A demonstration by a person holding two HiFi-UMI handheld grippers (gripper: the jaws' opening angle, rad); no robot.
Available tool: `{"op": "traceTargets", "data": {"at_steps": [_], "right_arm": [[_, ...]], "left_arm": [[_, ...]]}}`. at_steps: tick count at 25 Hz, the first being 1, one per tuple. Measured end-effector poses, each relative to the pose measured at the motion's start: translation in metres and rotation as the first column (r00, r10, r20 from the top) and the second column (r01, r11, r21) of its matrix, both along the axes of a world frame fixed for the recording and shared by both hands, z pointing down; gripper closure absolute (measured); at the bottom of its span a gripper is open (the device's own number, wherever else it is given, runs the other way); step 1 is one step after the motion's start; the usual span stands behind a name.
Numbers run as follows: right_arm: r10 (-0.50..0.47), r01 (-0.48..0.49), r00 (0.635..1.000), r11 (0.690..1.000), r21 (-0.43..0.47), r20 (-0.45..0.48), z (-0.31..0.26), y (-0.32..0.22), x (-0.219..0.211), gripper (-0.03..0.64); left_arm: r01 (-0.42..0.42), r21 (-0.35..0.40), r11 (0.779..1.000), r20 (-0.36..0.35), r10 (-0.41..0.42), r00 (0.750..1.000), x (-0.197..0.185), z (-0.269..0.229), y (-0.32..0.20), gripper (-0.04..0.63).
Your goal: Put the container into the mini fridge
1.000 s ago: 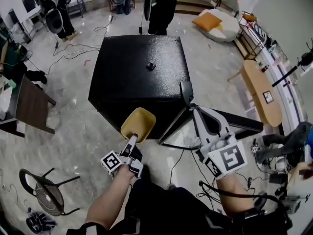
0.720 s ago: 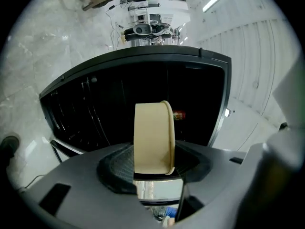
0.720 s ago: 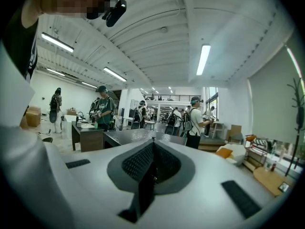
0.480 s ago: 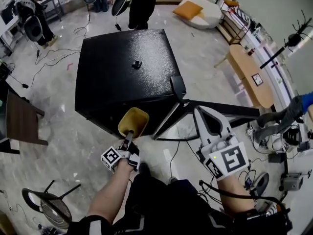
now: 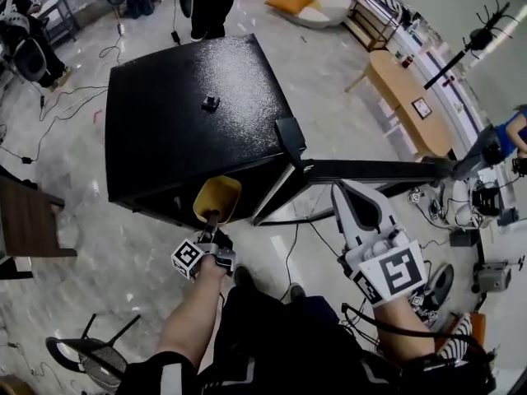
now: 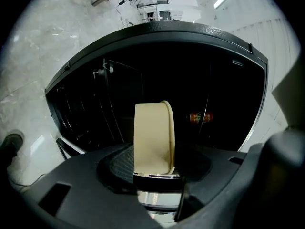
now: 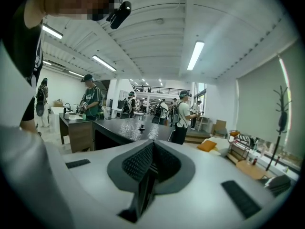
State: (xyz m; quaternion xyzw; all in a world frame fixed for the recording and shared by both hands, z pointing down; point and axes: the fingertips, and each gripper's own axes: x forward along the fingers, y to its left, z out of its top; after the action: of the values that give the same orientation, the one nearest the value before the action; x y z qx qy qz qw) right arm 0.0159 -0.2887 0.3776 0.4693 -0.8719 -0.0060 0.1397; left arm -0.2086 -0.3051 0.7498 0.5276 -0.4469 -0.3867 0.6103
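- container (image 5: 216,198) gripped by its wall between the fingers (image 6: 116,163) of the left gripper (image 5: 212,219), which are closed partway onto it; it juts out ahead of the tips at the open front of the black mini fridge (image 5: 181,122).
- tub is tan-yellow with rounded corners and an open mouth, seen edge-on in the left gripper view with its rim running down one side.
- right gripper (image 5: 344,189) has its fingers pressed together on nothing, just beside the open door (image 5: 370,169).
- fridge interior is dark; a small red item (image 6: 200,117) inside is too dim to identify, and the tub's lower edge is lost between the fingers.
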Motion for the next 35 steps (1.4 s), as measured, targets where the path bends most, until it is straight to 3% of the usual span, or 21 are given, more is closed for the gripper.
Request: {"op": "traceTargets", "data": {"at_steps": [9,18,22,25,29,35], "right_arm": [[0.023,-0.023,1.000,0.999,-0.022,0.000,0.002,0.008,0.008,0.601],[0.053,-0.053,0.998,0.998,-0.022,-0.017,0.001,0.017,0.026,0.601],[0.055,-0.055,0.998,0.998,-0.027,-0.011,0.001,0.017,0.028,0.601],[0.046,-0.046,0.999,0.999,-0.026,-0.004,0.002,0.018,0.028,0.601],[0.046,-0.046,0.999,0.998,-0.034,-0.002,0.005,0.018,0.030,0.601],[0.046,-0.046,0.999,0.998,-0.039,-0.002,0.006,0.018,0.032,0.601]], "left_arm": [[0.054,0.006,0.999,-0.047,-0.053,0.997,0.010,0.007,-0.016,0.364],[0.130,-0.099,0.986,0.017,-0.129,0.991,0.011,0.023,-0.027,0.363],[0.121,-0.121,0.985,0.062,-0.114,0.992,0.013,0.023,-0.029,0.355],[0.111,-0.142,0.984,0.094,-0.098,0.991,0.016,0.023,-0.025,0.310],[0.147,-0.182,0.972,0.140,-0.122,0.983,0.012,0.024,-0.019,0.301],[0.177,-0.201,0.963,0.136,-0.151,0.979,0.013,0.022,-0.021,0.272]]}}
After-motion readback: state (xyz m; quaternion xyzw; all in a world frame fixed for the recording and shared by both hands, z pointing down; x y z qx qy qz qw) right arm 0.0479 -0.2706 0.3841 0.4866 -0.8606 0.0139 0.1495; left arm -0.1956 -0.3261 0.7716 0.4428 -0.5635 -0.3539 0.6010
